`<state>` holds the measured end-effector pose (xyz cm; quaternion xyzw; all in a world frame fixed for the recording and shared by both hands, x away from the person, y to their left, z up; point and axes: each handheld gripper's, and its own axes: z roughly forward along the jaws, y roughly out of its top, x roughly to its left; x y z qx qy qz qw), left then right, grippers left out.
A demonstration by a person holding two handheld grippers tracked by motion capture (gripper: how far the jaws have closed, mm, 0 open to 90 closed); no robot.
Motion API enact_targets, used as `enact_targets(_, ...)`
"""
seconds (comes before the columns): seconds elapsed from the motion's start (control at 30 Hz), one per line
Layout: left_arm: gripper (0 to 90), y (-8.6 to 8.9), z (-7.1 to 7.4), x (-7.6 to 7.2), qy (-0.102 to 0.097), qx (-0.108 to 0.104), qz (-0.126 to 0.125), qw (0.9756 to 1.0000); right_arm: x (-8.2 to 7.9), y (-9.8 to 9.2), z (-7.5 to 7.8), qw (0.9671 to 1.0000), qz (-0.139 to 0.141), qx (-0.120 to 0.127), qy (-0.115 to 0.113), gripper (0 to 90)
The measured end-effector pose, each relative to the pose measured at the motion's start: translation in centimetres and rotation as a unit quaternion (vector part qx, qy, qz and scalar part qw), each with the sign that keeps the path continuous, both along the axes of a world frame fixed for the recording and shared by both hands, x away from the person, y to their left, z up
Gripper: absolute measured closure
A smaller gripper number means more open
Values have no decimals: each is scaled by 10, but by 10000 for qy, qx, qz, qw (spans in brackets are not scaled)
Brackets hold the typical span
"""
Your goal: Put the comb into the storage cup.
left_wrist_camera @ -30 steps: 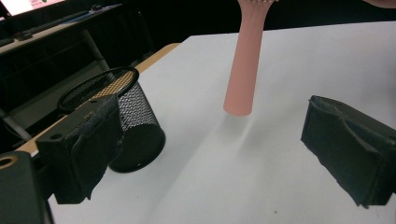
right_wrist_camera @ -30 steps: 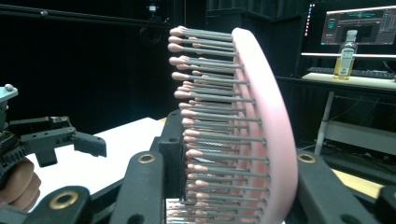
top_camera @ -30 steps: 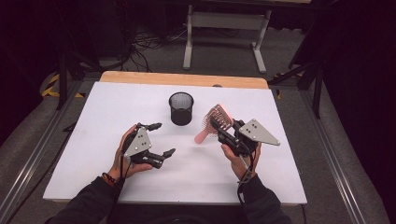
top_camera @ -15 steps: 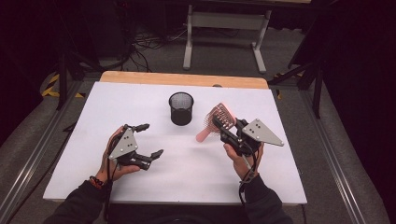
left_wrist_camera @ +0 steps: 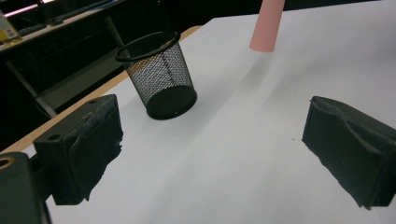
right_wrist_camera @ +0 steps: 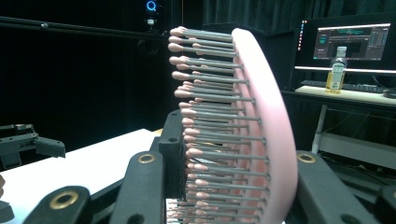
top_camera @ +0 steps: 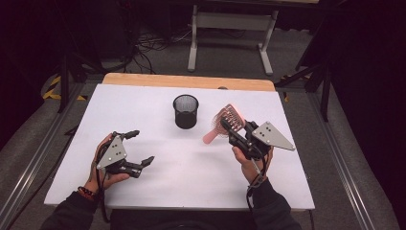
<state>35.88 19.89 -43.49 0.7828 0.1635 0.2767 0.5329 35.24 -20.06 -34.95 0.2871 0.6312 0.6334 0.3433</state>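
A pink hairbrush (top_camera: 226, 119) is held up above the right half of the white table (top_camera: 191, 182), bristles facing left, its handle (top_camera: 209, 138) pointing down toward the table. My right gripper (top_camera: 235, 130) is shut on the brush head; in the right gripper view the bristled head (right_wrist_camera: 268, 130) stands upright between the two jaws of that gripper (right_wrist_camera: 238, 179). A black mesh cup (top_camera: 186, 111) stands upright mid-table, to the left of the brush. My left gripper (top_camera: 143, 147) hovers low at the front left, open and holding nothing. In the left gripper view the gripper (left_wrist_camera: 224, 144) faces the cup (left_wrist_camera: 159, 74) and the pink handle tip (left_wrist_camera: 267, 23).
A wooden strip (top_camera: 191, 81) runs along the table's far edge, with a metal stand (top_camera: 230, 28) on the floor behind it. In the right gripper view a lit monitor (right_wrist_camera: 352, 44) and a bottle (right_wrist_camera: 337, 70) sit on a desk far off, and the left gripper (right_wrist_camera: 28, 140) shows at the left.
My left hand has slid left and slightly toward the front edge, away from the cup, its jaws still open. The right hand and the brush have stayed put.
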Motion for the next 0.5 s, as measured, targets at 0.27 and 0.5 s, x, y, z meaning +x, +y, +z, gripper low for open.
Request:
enact_targets(0.27,54,12,-6,-5,98,-6,26,9999,0,-1,2,10000,-1,-27,-68,633)
enact_targets(0.5,52,21,-8,-11,122,-22,53,9999,0,-1,6,9999,74,-31,-149,633)
